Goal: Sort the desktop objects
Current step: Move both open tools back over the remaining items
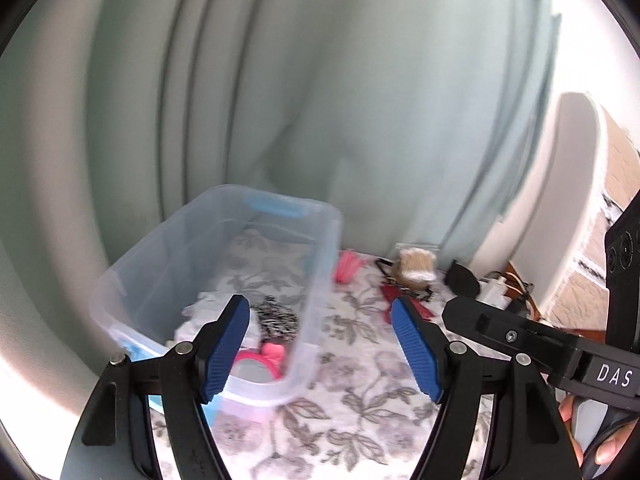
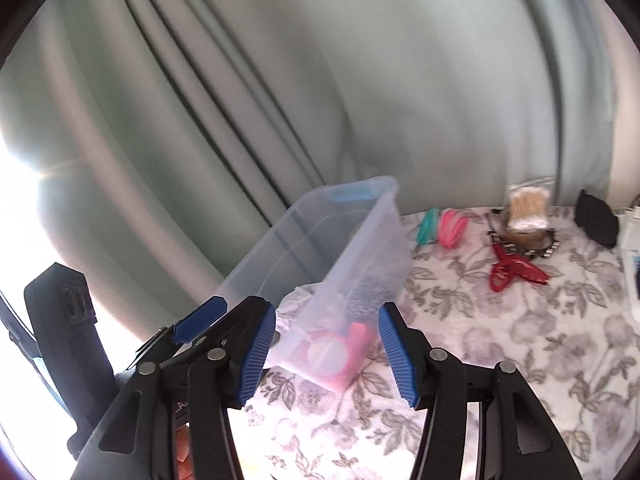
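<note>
A clear plastic bin (image 1: 324,264) stands on the floral tablecloth (image 1: 360,392). Inside lie a white cloth (image 1: 208,308), a black-and-white patterned item (image 1: 278,318) and a pink round mirror (image 1: 256,370). My left gripper (image 1: 320,304) hangs open over the bin's near right corner, holding nothing. My right gripper (image 2: 328,312) is also open and empty, just in front of the bin (image 2: 360,248). Beyond the bin lie teal hair ties (image 2: 428,228), pink hair ties (image 2: 452,228), a red hair claw (image 2: 514,270) and a bag of cotton swabs (image 2: 528,208).
A green curtain (image 1: 320,100) hangs behind the table. A black object (image 2: 598,220) and a white plug with cables (image 1: 496,290) lie at the far right. A dark chain (image 2: 548,250) sits by the swabs. A hand (image 1: 600,440) holds the right gripper's frame (image 1: 520,334).
</note>
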Motion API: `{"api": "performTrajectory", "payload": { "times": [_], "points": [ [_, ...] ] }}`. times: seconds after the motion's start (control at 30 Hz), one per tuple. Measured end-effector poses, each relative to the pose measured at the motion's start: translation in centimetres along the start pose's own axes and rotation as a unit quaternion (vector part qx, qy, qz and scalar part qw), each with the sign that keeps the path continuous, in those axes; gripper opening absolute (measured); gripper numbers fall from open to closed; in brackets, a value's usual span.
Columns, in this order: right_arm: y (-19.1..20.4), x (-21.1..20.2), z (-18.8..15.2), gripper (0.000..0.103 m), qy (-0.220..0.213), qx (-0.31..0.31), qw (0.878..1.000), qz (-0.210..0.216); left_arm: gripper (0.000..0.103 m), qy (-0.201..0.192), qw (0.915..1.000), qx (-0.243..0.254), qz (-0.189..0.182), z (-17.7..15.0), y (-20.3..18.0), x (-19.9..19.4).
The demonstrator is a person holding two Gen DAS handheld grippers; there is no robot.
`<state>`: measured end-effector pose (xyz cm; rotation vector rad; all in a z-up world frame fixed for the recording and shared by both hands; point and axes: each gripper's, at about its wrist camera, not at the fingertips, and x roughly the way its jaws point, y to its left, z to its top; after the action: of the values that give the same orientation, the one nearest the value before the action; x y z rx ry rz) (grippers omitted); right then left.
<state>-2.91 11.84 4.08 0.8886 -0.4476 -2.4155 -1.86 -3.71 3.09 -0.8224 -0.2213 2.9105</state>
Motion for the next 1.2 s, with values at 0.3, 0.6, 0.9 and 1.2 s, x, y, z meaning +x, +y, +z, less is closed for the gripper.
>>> {"api": "performTrajectory", "payload": {
  "times": [0.3, 0.6, 0.9, 1.2],
  "points": [
    [-4.5, -5.4, -1.1, 0.059, -0.043, 0.043, 0.998, -0.034, 0.074, 0.004, 0.9988, 0.038, -0.030, -0.7, -5.7, -1.2],
    [-10.2, -7.2, -2.1, 0.059, -0.055, 0.108, 0.990, -0.076, 0.074, 0.041, 0.9959, 0.066, -0.045, -2.6, -7.6, 0.3],
    [-13.4, -7.3, -1.8, 0.059, -0.052, 0.129, 0.985, -0.105, 0.074, 0.078, 0.9911, 0.088, -0.061, -3.7, -9.8, 4.4],
    [-16.4, -4.1, -0.1, 0.059, -0.025, 0.143, 0.982, -0.121, 0.074, 0.115, 0.9876, 0.089, -0.060, -3.9, -10.4, 10.3]
  ]
}}
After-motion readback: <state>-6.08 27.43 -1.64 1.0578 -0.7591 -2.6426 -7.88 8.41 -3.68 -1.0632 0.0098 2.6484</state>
